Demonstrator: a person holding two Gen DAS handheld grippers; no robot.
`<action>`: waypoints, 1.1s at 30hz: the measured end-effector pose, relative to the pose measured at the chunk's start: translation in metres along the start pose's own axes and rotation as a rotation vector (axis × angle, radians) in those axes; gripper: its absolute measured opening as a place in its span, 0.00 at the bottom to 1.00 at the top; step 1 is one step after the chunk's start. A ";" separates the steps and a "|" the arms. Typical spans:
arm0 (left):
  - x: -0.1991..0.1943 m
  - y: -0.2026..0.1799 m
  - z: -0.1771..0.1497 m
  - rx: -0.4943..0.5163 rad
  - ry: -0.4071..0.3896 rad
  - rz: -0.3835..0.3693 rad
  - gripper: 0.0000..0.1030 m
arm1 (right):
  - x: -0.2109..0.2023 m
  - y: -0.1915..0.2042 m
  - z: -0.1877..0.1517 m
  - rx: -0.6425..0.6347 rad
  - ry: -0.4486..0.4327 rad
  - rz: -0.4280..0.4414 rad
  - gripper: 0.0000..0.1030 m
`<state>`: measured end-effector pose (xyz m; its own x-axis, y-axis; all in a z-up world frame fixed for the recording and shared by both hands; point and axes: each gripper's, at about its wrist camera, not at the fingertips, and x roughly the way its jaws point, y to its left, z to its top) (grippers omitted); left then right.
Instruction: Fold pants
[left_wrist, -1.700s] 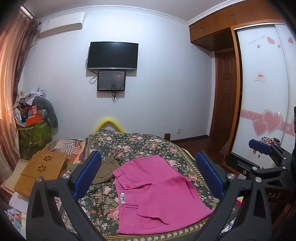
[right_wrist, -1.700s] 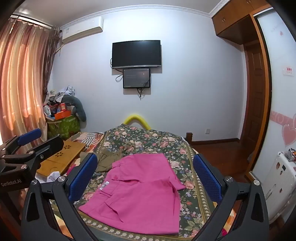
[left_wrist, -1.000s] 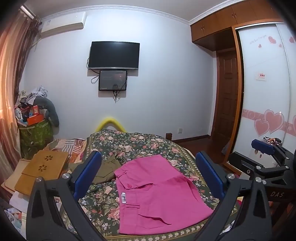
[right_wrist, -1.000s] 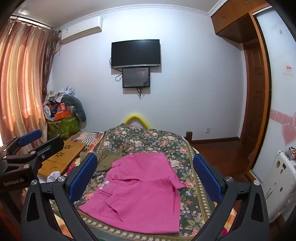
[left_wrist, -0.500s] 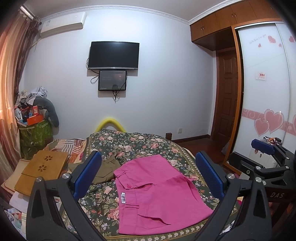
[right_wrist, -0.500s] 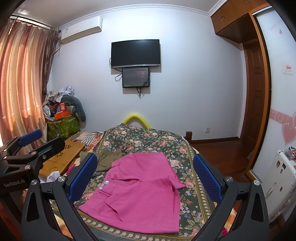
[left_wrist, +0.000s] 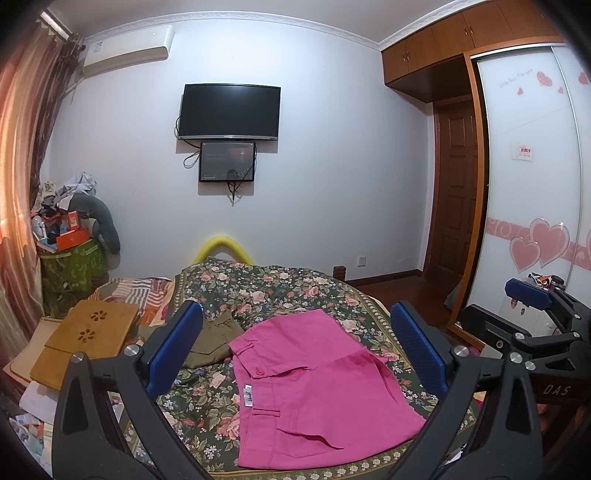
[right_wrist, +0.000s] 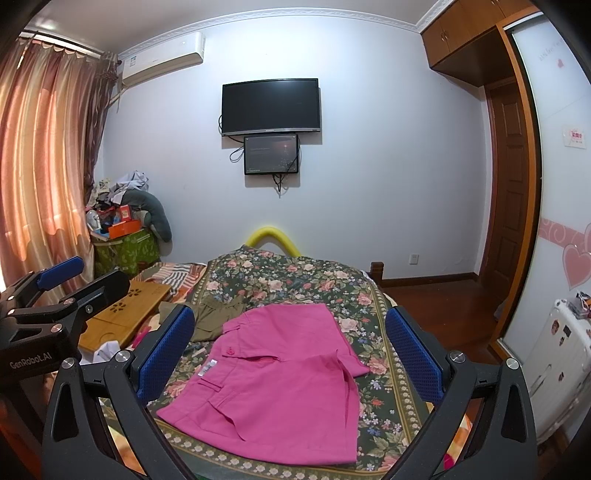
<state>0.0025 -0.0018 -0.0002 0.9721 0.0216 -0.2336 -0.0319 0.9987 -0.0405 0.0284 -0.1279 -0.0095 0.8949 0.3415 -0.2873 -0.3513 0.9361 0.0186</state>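
While both grippers (left_wrist: 295, 354) (right_wrist: 290, 350) gape, olive garment (right_wrist: 218, 317) touches pink pants (right_wrist: 280, 373).

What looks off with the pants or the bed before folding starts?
The pink pants lie skewed across the floral bedspread, waistband toward the olive garment, and one leg is already flipped over the other with a raised crease. Both the left gripper and the right gripper are open, above the cloth. Nothing looks damaged.

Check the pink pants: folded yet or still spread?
Spread. The pink pants lie flat on the floral bedspread, waistband, button and both legs showing.
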 end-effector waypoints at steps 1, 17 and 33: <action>0.000 0.000 0.000 0.001 0.000 0.000 1.00 | 0.000 0.000 0.000 -0.001 0.000 0.000 1.00; 0.000 -0.001 0.000 0.004 -0.001 -0.002 1.00 | 0.000 -0.001 0.001 0.001 0.001 0.001 1.00; 0.003 -0.002 0.001 0.007 0.001 -0.003 1.00 | 0.001 -0.001 0.000 -0.001 0.003 -0.001 1.00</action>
<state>0.0056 -0.0034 0.0004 0.9720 0.0183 -0.2343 -0.0271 0.9990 -0.0346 0.0291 -0.1283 -0.0096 0.8946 0.3402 -0.2899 -0.3506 0.9364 0.0170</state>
